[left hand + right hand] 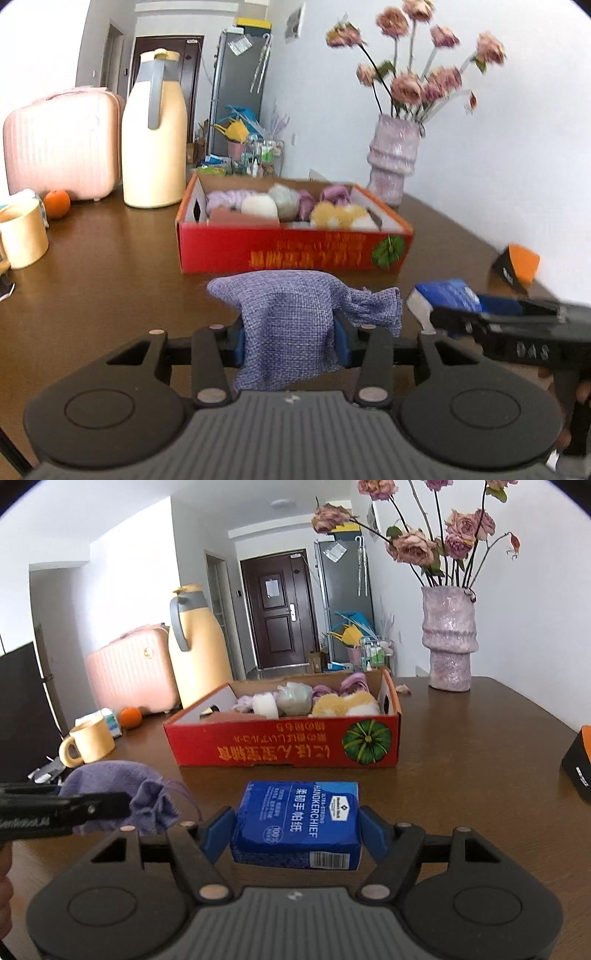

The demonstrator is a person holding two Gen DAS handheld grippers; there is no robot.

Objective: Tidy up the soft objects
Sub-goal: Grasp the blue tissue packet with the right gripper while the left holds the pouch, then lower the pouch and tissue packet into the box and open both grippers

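Note:
My left gripper [288,341] is shut on a purple woven pouch [291,321], held above the brown table in front of the red cardboard box [295,254]. The pouch also shows in the right wrist view [122,794]. My right gripper [297,834] is shut on a blue handkerchief tissue pack [299,823], which also shows in the left wrist view [443,295]. The red box [284,746] holds several soft items: yarn balls, a white roll and a yellow-and-white plush [343,705].
On the table [461,794] stand a cream thermos jug [155,133], a pink case [59,144], an orange [57,203], a yellow mug [22,236], a lilac vase of dried roses [395,158] and an orange-black object [517,266] at the right edge.

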